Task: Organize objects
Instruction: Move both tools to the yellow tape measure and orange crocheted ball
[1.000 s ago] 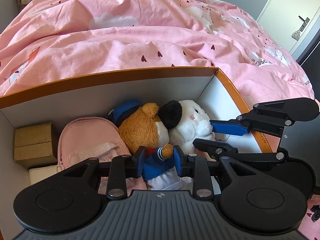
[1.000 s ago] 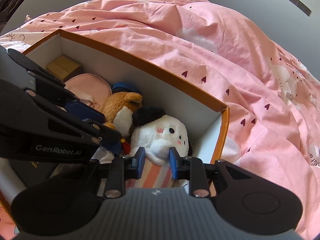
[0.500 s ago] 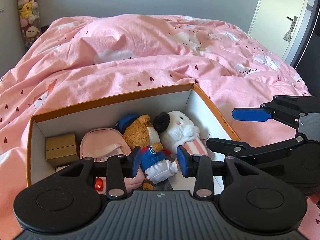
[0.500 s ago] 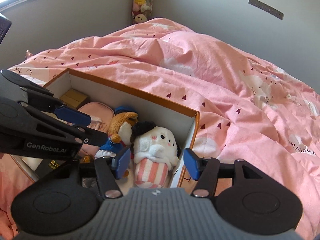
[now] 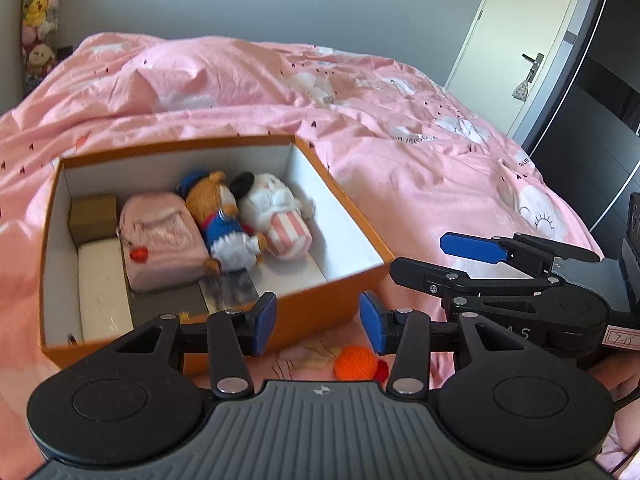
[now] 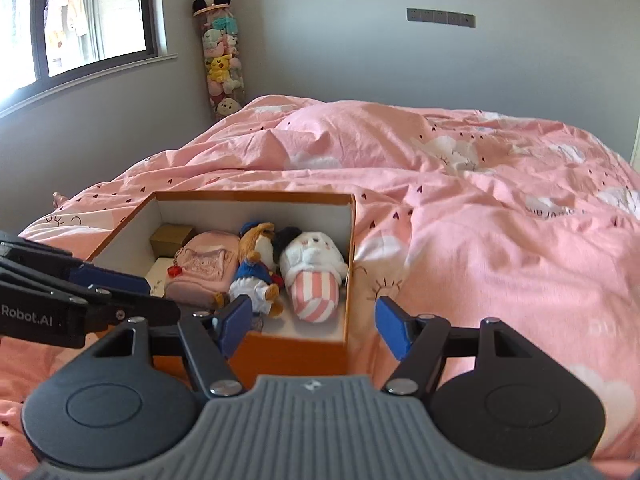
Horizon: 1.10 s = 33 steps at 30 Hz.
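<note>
Left gripper (image 5: 318, 322) spread, empty; right gripper (image 6: 316, 328) spread wider, empty too. We see both hang over near edge of orange box (image 5: 320, 304) on pink duvet (image 5: 400, 140). Ahead in box: bear plush (image 5: 224, 224) between pink backpack (image 5: 160, 240) and white plush (image 5: 276, 208). Left view alone gives us door (image 5: 520, 40), orange yarn ball (image 5: 356, 362) beneath fingers. Right view alone: window (image 6: 80, 20), toy-filled tube (image 6: 220, 56) in corner
</note>
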Each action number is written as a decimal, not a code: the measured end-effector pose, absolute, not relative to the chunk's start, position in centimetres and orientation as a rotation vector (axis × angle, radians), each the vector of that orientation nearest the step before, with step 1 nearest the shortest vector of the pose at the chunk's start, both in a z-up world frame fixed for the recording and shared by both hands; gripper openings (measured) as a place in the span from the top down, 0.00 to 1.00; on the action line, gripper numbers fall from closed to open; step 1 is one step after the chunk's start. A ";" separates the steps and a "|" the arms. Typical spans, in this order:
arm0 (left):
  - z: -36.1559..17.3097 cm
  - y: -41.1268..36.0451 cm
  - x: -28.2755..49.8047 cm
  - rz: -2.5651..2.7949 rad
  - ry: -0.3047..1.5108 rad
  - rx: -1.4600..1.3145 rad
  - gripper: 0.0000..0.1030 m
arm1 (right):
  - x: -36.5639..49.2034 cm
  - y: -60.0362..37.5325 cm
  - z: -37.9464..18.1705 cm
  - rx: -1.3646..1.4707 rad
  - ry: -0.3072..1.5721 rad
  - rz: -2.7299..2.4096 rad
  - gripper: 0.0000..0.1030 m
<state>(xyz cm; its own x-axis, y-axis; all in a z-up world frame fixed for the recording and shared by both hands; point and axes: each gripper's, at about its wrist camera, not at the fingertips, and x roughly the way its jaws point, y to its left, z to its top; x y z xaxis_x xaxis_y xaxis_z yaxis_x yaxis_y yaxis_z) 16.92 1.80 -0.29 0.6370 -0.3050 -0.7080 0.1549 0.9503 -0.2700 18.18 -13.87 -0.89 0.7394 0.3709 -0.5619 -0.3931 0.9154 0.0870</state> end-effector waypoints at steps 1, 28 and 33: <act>-1.1 1.7 16.6 -0.264 0.860 -0.217 0.49 | 17.5 -14.2 -1.5 -0.025 0.625 0.414 0.32; -12.7 -3.7 15.8 -0.123 1.187 -0.265 0.31 | 15.8 -16.7 -9.6 0.080 0.802 0.251 0.36; -12.5 -3.1 15.1 -0.088 1.203 -0.263 0.26 | 15.9 -16.6 -9.7 0.074 0.808 0.253 0.36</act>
